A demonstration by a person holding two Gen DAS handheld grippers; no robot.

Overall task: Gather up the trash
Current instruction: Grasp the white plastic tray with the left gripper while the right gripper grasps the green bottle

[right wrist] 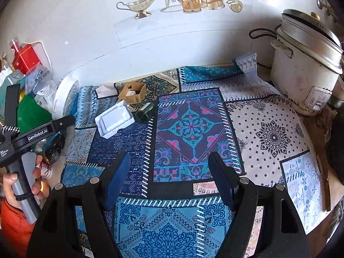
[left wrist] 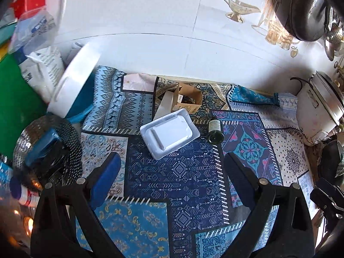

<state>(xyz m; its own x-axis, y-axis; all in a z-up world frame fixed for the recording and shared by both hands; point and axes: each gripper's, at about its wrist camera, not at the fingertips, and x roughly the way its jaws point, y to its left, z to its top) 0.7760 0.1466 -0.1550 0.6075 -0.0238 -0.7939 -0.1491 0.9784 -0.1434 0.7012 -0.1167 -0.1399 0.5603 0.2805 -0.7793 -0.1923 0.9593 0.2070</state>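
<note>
Both grippers' fingers released, empty | white foam tray [left wrist: 169,133] rectangular | dark glass bottle [left wrist: 215,129] lying | cardboard box [left wrist: 187,99]

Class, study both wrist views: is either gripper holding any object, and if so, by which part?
Nothing is held. The left gripper and right gripper are both open and empty above the patterned blue tablecloth, short of the white plastic tray.

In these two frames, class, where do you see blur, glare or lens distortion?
Left wrist view: motion blur smears the white round lid and bags at left; the white tray stays sharp. Right wrist view: crisp throughout, but the fisheye bows the wall lines and darkens the corners.
</note>
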